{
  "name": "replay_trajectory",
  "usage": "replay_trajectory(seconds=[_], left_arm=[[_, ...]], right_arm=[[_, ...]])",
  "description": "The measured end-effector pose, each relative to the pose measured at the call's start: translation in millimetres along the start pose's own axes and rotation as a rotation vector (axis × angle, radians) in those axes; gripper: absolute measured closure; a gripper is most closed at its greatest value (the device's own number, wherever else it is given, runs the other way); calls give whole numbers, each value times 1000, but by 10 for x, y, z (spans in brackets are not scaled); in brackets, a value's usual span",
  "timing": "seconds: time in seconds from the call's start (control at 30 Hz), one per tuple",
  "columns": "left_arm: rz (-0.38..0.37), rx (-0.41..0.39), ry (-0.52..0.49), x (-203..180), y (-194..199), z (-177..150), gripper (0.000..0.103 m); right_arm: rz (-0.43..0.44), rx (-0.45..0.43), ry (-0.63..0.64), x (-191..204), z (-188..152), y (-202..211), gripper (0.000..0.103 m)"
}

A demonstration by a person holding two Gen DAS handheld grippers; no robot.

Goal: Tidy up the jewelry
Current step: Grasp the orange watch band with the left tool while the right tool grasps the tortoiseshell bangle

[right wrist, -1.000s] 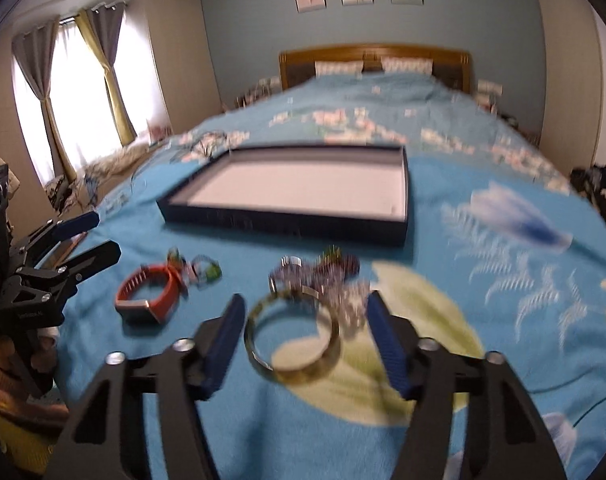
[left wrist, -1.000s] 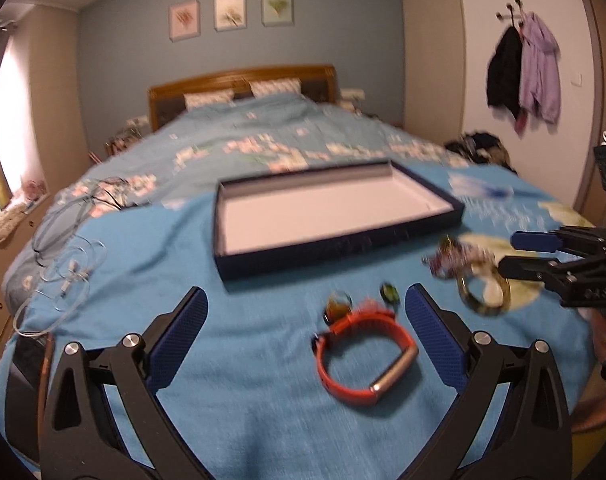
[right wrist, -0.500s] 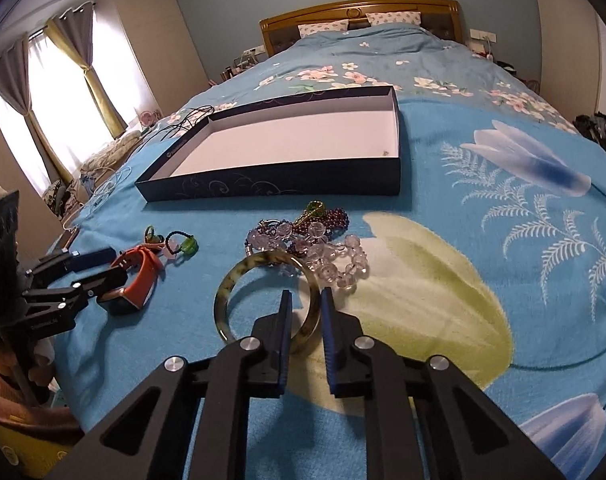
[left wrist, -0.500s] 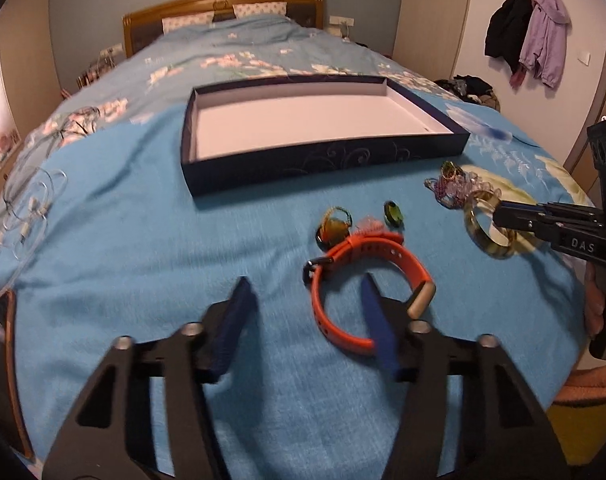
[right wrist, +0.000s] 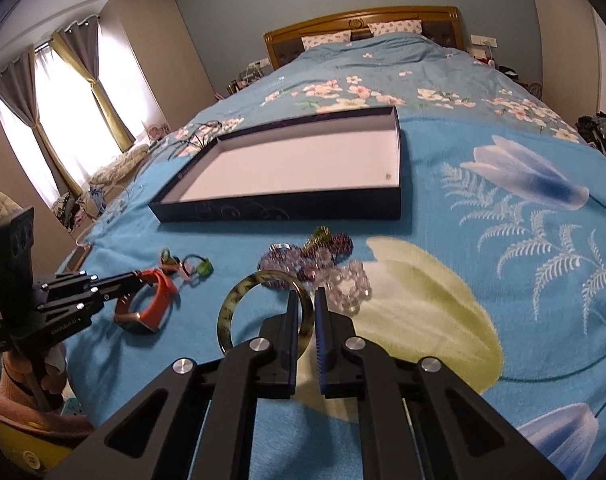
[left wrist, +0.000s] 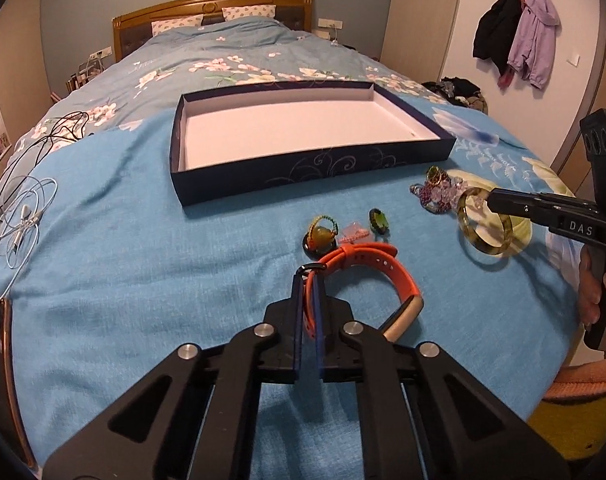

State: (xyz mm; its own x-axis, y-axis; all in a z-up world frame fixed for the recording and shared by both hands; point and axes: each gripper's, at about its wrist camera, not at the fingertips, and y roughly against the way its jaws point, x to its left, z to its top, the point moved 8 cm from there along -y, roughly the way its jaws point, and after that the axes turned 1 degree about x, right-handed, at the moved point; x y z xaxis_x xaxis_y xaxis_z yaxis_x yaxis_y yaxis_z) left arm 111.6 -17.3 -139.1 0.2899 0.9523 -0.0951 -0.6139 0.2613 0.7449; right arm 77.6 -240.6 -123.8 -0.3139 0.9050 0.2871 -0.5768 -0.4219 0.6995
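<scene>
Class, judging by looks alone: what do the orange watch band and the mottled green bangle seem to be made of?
Orange watch band: probably silicone rubber, matte, flexible, with punched strap holes. Mottled green bangle: glossy, translucent and rigid, possibly resin or jade-like stone; unclear which.

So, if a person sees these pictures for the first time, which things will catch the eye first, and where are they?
Probably the two grippers, each shut on a piece of jewelry on the blue bedspread: the left gripper clamps the strap of the orange watch, and the right gripper clamps the rim of the green bangle. Behind them lies a dark box with a pale, bare floor, and a heap of beads sits between bangle and box.
</scene>
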Motion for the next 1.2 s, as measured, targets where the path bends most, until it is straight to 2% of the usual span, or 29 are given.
replay_trajectory(seconds=[0.47,0.8,1.2], left_arm=[[-23,-107,-8,61,289,306,98],[-2,-210,-75,124,420,862,98],[23,-206,-60,352,50,1560,97]], right_arm=[[31,-72,39,147,342,51,97],[25,-124,53,89,750,-20,97],[-38,-115,38,-151,1378,-523,97]])
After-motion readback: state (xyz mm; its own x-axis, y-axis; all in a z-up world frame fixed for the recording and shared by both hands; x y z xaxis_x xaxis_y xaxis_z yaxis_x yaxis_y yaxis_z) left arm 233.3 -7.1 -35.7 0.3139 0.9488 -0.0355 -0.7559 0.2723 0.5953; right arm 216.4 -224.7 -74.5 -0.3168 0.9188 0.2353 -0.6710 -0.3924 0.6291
